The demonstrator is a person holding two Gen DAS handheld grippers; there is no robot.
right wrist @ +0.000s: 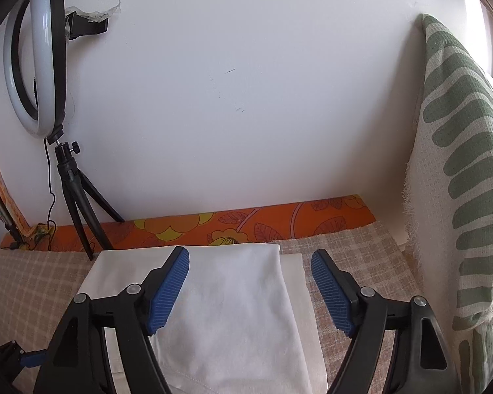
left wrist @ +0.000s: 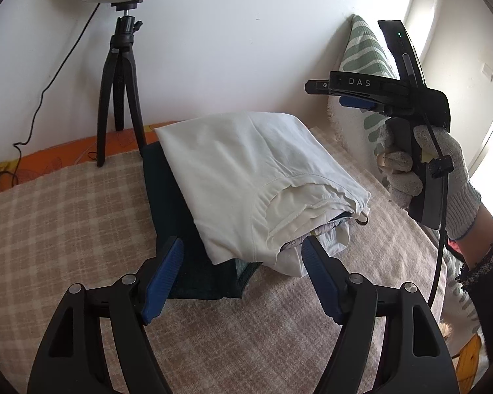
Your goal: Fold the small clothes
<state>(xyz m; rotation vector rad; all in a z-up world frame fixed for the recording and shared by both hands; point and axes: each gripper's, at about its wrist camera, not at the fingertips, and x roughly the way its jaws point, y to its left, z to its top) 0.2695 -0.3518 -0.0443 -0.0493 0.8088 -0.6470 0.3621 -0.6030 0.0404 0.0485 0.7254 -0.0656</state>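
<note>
Clothes (left wrist: pixel 246 170) lie folded in a stack (white on top); both grippers' jaws gape wide, holding nothing.

Our left hand-held gripper (left wrist: pixel 243 256) has black arms, silver screws and ribbed blue pads (left wrist: pixel 162 282). Our right hand-held gripper (right wrist: pixel 249 269) matches, marked "DAS", trailing a black cable. Our right hand (left wrist: pixel 437 170) wears a grey-white knit glove, cuff edged blue.

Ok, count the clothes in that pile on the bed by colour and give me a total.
White: 1, the folded garment on top
Dark: 1, the garment under it
Pale patterned: 1, a piece peeking out at the pile's edge
Total: 3 visible; more may be hidden inside the pile.
</note>
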